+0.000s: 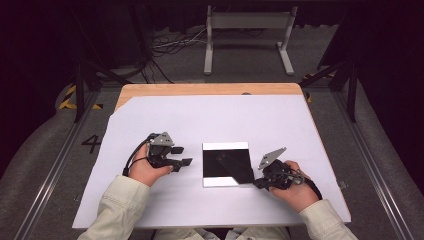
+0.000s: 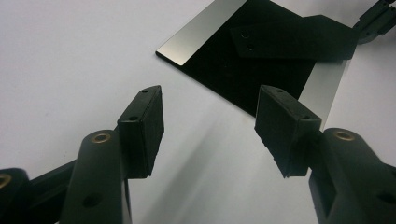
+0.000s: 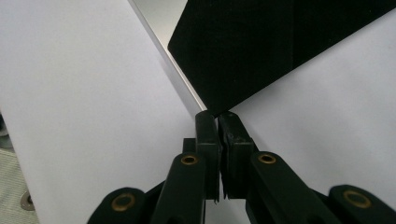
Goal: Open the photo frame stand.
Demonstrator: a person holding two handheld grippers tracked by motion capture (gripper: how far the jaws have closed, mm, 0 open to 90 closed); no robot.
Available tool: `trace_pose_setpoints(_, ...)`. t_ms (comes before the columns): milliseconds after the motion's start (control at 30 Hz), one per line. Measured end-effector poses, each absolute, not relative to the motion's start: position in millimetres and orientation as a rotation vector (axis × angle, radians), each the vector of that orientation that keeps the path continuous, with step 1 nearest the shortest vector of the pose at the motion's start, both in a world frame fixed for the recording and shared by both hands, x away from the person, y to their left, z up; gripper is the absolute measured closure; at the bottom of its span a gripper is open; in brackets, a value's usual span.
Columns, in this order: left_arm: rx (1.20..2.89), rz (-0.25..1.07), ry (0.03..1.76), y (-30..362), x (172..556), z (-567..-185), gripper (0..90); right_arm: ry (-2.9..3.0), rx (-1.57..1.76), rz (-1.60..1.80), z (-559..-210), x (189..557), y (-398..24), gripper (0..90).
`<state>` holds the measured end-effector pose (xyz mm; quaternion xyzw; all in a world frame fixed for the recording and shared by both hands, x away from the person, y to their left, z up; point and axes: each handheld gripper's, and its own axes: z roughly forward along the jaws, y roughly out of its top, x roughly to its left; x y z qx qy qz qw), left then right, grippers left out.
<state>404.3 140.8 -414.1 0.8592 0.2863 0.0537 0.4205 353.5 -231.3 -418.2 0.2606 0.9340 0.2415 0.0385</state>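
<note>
High view: the table (image 1: 150,90) has a big white sheet (image 1: 170,200) on it, and the grey floor has cables. A shiny plate (image 1: 225,146) lies in the middle. The right gripper (image 1: 259,183) pinches a black sheet (image 1: 235,166) by its corner, so lifting looks underway; next, raise it slowly. The left gripper (image 1: 182,156) waits with jaws spread, holding nothing.

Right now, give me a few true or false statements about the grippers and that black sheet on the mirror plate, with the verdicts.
1. The right gripper is shut on a corner of the black sheet. True.
2. The left gripper grips the mirror plate. False: it is open and apart from the plate, with nothing between its jaws.
3. The mirror plate lies on white paper. True.
4. The black sheet lies wholly inside the plate. False: its corner juts past the plate's edge at the right gripper.
</note>
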Motion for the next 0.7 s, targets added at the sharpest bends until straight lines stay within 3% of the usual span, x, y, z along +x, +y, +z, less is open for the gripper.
trace_pose_setpoints(700,2.155,0.135,0.713,140,404,-415,42.8,2.784,0.802,0.910,-398,350,-237,90.0)
